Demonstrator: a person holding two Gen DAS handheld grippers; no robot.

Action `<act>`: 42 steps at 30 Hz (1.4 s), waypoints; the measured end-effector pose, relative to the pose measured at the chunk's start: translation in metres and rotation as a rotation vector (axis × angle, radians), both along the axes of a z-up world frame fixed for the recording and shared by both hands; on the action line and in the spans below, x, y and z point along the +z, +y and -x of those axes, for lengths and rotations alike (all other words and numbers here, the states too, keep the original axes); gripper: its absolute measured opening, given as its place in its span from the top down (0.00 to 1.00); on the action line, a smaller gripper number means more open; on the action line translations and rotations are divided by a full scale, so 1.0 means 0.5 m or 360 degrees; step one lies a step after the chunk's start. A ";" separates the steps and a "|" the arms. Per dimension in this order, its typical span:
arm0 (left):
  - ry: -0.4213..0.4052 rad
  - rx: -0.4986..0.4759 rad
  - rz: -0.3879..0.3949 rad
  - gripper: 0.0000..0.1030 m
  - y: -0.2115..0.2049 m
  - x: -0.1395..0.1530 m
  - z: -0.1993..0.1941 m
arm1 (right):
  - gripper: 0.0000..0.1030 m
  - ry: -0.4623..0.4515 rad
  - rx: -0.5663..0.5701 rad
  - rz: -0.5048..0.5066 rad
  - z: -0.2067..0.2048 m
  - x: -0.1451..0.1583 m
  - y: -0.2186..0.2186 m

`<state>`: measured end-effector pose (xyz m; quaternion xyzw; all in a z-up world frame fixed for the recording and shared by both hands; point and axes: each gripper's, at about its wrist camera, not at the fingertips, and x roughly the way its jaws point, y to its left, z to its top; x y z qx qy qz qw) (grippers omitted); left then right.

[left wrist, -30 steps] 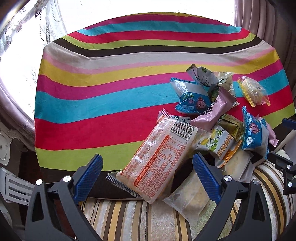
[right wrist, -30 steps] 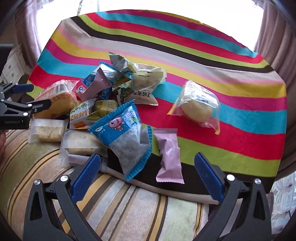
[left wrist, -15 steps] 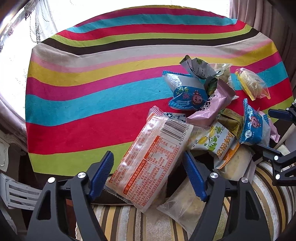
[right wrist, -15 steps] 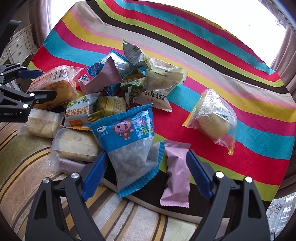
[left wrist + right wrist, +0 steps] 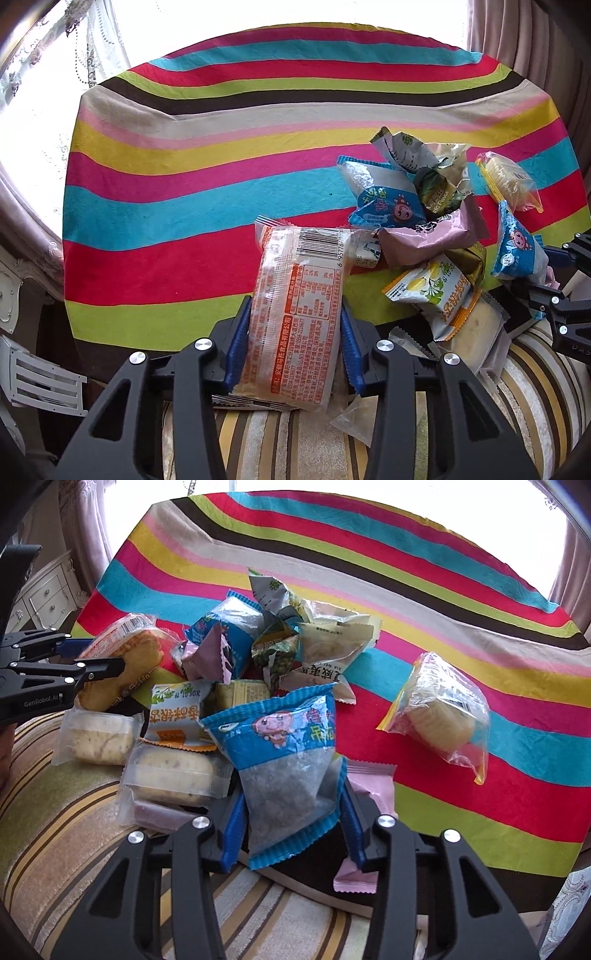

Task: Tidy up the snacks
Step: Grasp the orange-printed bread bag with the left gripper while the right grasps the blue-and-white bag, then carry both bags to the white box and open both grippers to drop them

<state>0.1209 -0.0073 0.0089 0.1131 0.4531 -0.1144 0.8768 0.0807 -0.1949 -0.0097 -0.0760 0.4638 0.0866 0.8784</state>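
Bright daylight floods through windows (image 5: 33,122) behind lace curtains (image 5: 107,44) — glass overexposed. Pleated mauve drapes (image 5: 535,55) hang at the right. A white carved dresser (image 5: 48,590) stands at the left — drawers with small knobs.

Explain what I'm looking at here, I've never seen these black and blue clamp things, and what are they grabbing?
These are hand-held tongs, one in each of a person's hands, each carrying a camera that looks along its two fingers. In the left camera's picture, the left tongs have just been closing and now squeeze an orange-printed cake packet. In the right camera's picture, the right tongs have likewise closed on a blue pig-print packet. More wrapped snacks lie heaped on the striped cloth, with a clear bag of biscuits apart to the right.
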 end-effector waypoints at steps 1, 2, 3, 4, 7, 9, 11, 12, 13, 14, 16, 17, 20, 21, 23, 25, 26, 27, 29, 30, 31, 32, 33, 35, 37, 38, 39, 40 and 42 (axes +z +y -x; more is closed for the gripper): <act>-0.0015 0.0016 0.0001 0.60 0.003 0.004 0.002 | 0.56 -0.0022 -0.0014 -0.0020 0.004 0.005 -0.005; -0.0032 0.0033 0.0001 0.60 0.006 0.008 0.004 | 0.56 -0.0039 -0.0029 -0.0040 0.003 0.007 -0.016; -0.0046 0.0048 0.0002 0.60 0.009 0.011 0.007 | 0.56 -0.0058 -0.0044 -0.0062 0.005 0.011 -0.023; -0.0061 0.0063 0.0005 0.60 0.013 0.015 0.010 | 0.56 -0.0076 -0.0060 -0.0089 0.009 0.016 -0.030; -0.0109 0.0110 0.0007 0.60 0.023 0.030 0.016 | 0.56 -0.0121 -0.0112 -0.0174 0.020 0.030 -0.056; -0.0142 0.0145 0.0006 0.60 0.028 0.040 0.021 | 0.56 -0.0140 -0.0147 -0.0225 0.029 0.039 -0.073; -0.0172 0.0180 0.0012 0.60 0.034 0.052 0.024 | 0.56 -0.0161 -0.0178 -0.0265 0.038 0.049 -0.090; -0.0190 0.0200 0.0017 0.60 0.037 0.059 0.028 | 0.56 -0.0171 -0.0190 -0.0286 0.043 0.053 -0.099; -0.0207 0.0216 0.0019 0.60 0.039 0.065 0.031 | 0.56 -0.0182 -0.0202 -0.0305 0.048 0.056 -0.108; -0.0226 0.0229 0.0019 0.60 0.040 0.072 0.034 | 0.56 -0.0193 -0.0218 -0.0322 0.052 0.058 -0.116; -0.0258 0.0238 0.0032 0.60 0.038 0.088 0.041 | 0.56 -0.0216 -0.0253 -0.0361 0.066 0.065 -0.134; -0.0269 0.0236 0.0040 0.60 0.035 0.095 0.046 | 0.56 -0.0225 -0.0270 -0.0375 0.073 0.065 -0.142; -0.0293 0.0205 0.0079 0.60 0.015 0.120 0.062 | 0.56 -0.0248 -0.0338 -0.0420 0.104 0.074 -0.185; -0.0298 0.0185 0.0097 0.60 0.005 0.128 0.069 | 0.56 -0.0254 -0.0364 -0.0436 0.115 0.074 -0.198; -0.0295 0.0130 0.0142 0.60 -0.021 0.141 0.083 | 0.56 -0.0257 -0.0428 -0.0450 0.138 0.071 -0.231; -0.0274 0.0061 0.0194 0.60 -0.056 0.149 0.096 | 0.56 -0.0262 -0.0494 -0.0452 0.165 0.067 -0.264; -0.0261 0.0025 0.0218 0.60 -0.077 0.151 0.103 | 0.56 -0.0263 -0.0530 -0.0453 0.179 0.064 -0.282; -0.0245 -0.0014 0.0243 0.60 -0.099 0.152 0.109 | 0.56 -0.0262 -0.0569 -0.0453 0.193 0.061 -0.298; -0.0203 -0.0102 0.0295 0.60 -0.148 0.151 0.126 | 0.56 -0.0252 -0.0646 -0.0463 0.223 0.049 -0.330; -0.0180 -0.0149 0.0317 0.60 -0.175 0.148 0.134 | 0.56 -0.0243 -0.0680 -0.0473 0.238 0.043 -0.345; -0.0154 -0.0200 0.0338 0.60 -0.204 0.145 0.143 | 0.56 -0.0231 -0.0715 -0.0479 0.253 0.035 -0.359; -0.0125 -0.0252 0.0358 0.60 -0.235 0.141 0.152 | 0.56 -0.0220 -0.0749 -0.0476 0.266 0.027 -0.371; -0.0094 -0.0303 0.0378 0.60 -0.264 0.136 0.161 | 0.56 -0.0207 -0.0785 -0.0469 0.279 0.019 -0.383; -0.0013 -0.0407 0.0423 0.60 -0.326 0.123 0.179 | 0.56 -0.0179 -0.0865 -0.0455 0.307 0.002 -0.407; 0.0067 -0.0505 0.0446 0.60 -0.389 0.106 0.198 | 0.56 -0.0153 -0.0943 -0.0453 0.337 -0.016 -0.433; 0.0110 -0.0553 0.0454 0.60 -0.419 0.097 0.209 | 0.56 -0.0144 -0.0983 -0.0452 0.350 -0.024 -0.442; 0.0150 -0.0591 0.0459 0.60 -0.446 0.088 0.218 | 0.56 -0.0138 -0.1023 -0.0445 0.363 -0.033 -0.451; 0.0190 -0.0629 0.0459 0.60 -0.473 0.077 0.229 | 0.56 -0.0131 -0.1062 -0.0423 0.376 -0.044 -0.458; 0.0254 -0.0701 0.0446 0.60 -0.523 0.057 0.246 | 0.56 -0.0108 -0.1131 -0.0384 0.398 -0.070 -0.467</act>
